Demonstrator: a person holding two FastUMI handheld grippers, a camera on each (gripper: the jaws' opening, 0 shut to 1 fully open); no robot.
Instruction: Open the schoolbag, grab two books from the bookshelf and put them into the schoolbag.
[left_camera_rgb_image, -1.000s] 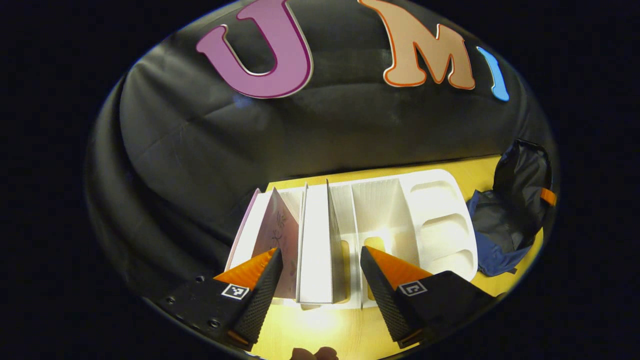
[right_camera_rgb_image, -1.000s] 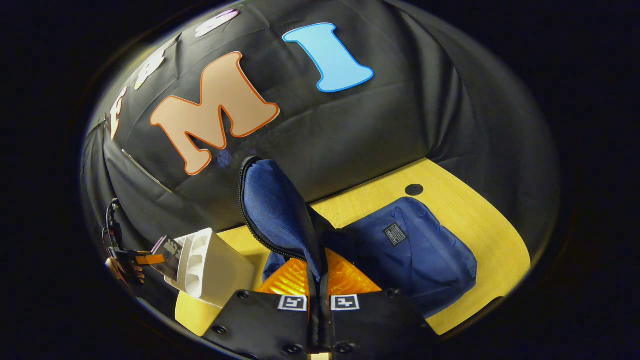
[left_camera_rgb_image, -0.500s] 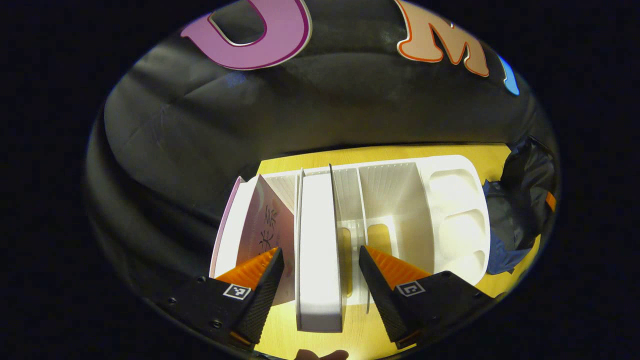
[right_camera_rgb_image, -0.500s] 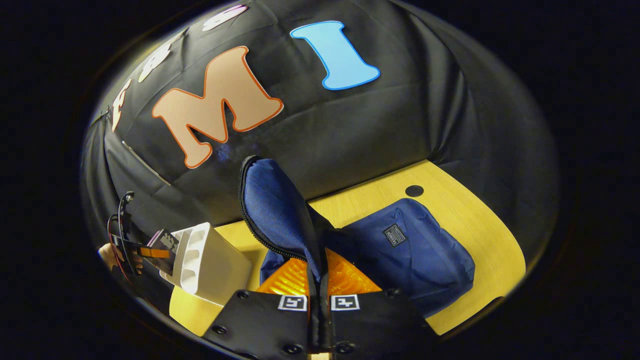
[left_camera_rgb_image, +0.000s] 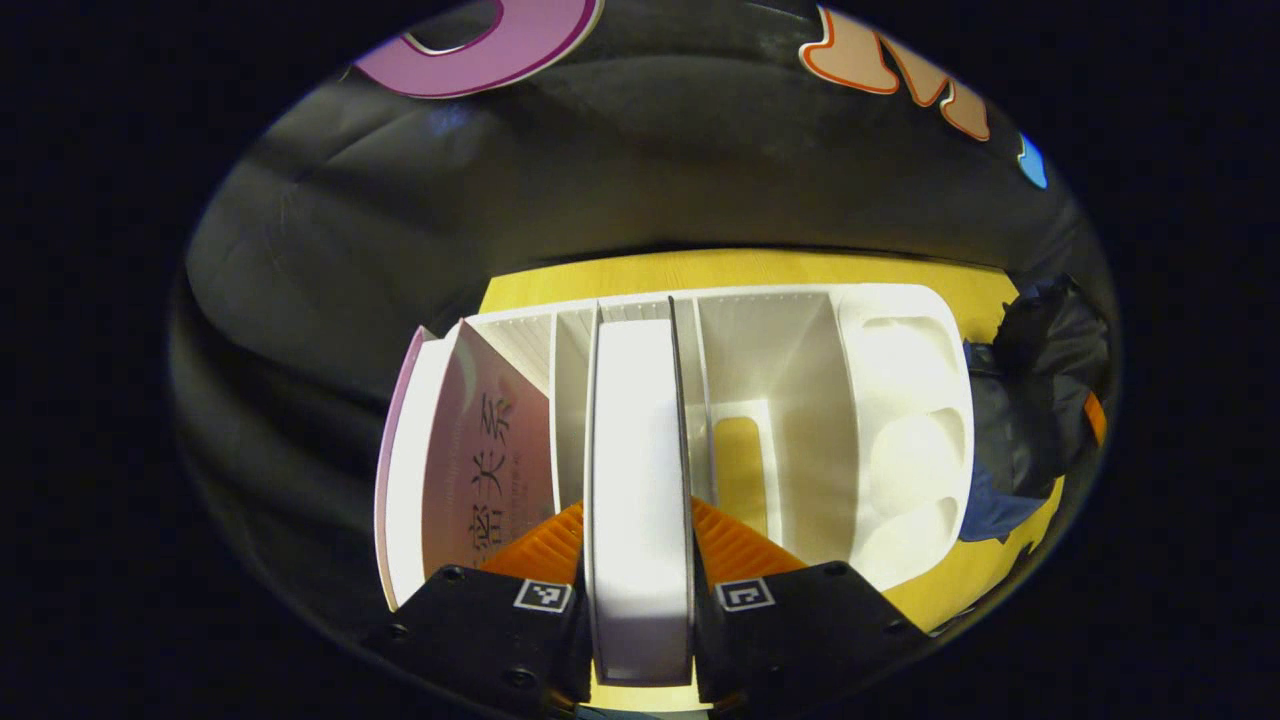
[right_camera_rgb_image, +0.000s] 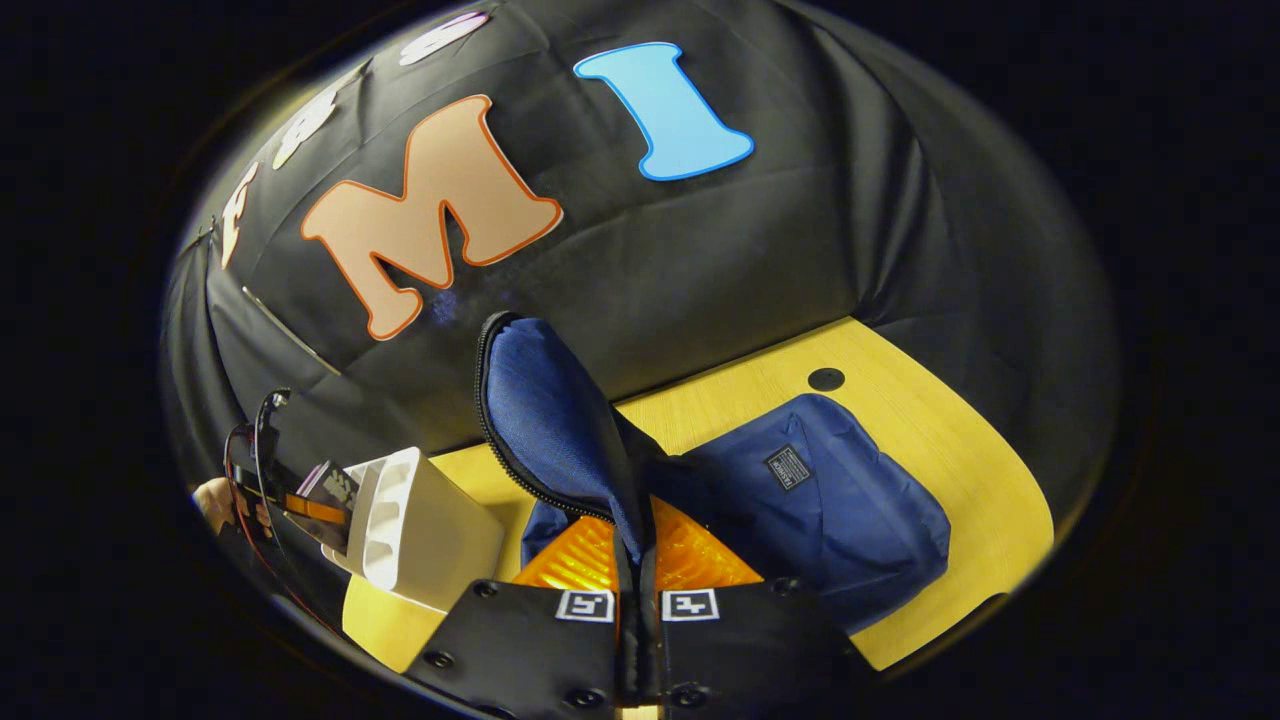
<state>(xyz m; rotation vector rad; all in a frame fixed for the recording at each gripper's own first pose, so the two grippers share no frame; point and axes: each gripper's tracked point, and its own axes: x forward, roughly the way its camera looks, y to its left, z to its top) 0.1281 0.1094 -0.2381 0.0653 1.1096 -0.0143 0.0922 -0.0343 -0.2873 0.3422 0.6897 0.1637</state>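
Note:
A white book (left_camera_rgb_image: 640, 450) stands upright in a middle slot of the white bookshelf (left_camera_rgb_image: 900, 400), and my left gripper (left_camera_rgb_image: 640, 545) is shut on its near edge, one finger on each side. A pink-covered book (left_camera_rgb_image: 480, 450) leans in the slot to its left. The dark blue schoolbag (left_camera_rgb_image: 1030, 430) lies just right of the shelf. In the right gripper view the schoolbag (right_camera_rgb_image: 840, 510) rests on the yellow table, and my right gripper (right_camera_rgb_image: 637, 570) is shut on its unzipped flap (right_camera_rgb_image: 550, 410), holding it upright.
The bookshelf (right_camera_rgb_image: 430, 540) sits left of the bag, with the left gripper (right_camera_rgb_image: 300, 505) and a hand (right_camera_rgb_image: 215, 500) beyond it. The yellow table (right_camera_rgb_image: 950, 440) has a round cable hole (right_camera_rgb_image: 826, 379) behind the bag. Black cloth walls close the back.
My left gripper moved forward and down over the shelf, and its fingers closed from wide open onto the white book. The right gripper kept holding the flap in place.

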